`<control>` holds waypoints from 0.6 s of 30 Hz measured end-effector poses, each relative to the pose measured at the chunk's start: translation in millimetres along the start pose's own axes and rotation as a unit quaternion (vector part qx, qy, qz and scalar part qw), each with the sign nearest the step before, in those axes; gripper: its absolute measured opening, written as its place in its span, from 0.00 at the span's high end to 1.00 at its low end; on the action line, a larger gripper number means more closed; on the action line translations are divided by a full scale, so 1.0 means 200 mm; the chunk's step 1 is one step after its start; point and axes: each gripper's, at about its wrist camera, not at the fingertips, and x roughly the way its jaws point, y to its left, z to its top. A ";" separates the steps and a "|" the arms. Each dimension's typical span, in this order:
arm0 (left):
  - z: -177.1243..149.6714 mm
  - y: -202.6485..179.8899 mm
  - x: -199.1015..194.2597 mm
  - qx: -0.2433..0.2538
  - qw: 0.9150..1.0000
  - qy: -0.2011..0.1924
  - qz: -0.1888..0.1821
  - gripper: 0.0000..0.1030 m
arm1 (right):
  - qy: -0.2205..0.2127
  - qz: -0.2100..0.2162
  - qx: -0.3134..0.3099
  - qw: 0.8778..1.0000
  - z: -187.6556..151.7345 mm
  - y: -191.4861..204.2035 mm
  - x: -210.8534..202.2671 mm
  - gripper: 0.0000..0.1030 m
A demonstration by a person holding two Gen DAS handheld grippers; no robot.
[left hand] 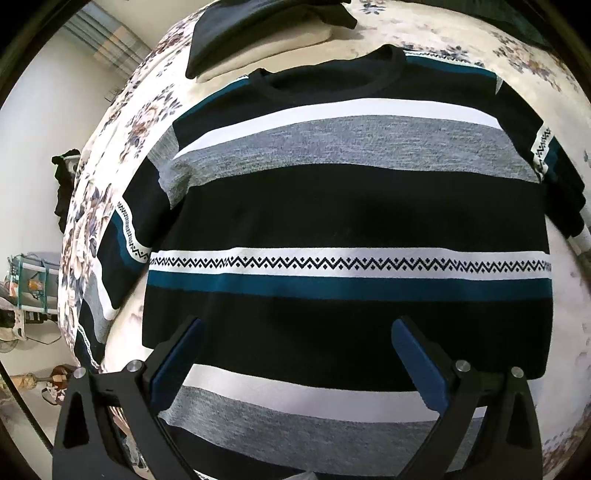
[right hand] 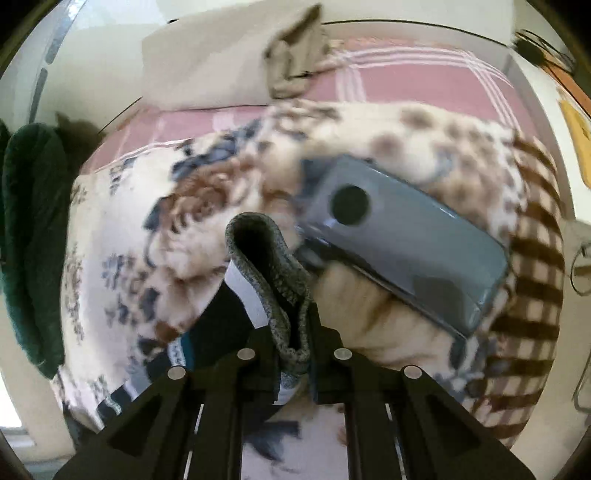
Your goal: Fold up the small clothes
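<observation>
A striped sweater in black, grey, white and teal lies flat, front up, on a floral blanket, neck at the far end. My left gripper is open, its blue pads hovering over the sweater's lower hem area. In the right wrist view my right gripper is shut on a fold of the sweater's grey knit sleeve, lifted above the blanket. The sleeve's striped part trails down to the left.
A grey phone lies on the blanket just right of the held sleeve. A dark folded garment rests on a pillow beyond the sweater's neck. A dark green cloth lies at the left. A pink checked sheet and beige cloth lie beyond.
</observation>
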 end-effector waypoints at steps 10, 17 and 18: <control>-0.06 0.25 0.00 -0.048 0.999 0.010 -0.005 0.00 | 0.034 0.119 -0.190 0.974 -0.32 0.75 -0.23 0.89; -0.10 0.71 0.10 -0.121 0.992 0.013 0.022 0.00 | 0.087 0.135 -0.398 0.903 -1.20 1.34 -0.20 0.89; -0.11 0.77 0.12 -0.133 0.991 0.014 0.026 0.00 | 0.091 0.130 -0.429 0.889 -1.37 1.43 -0.16 0.89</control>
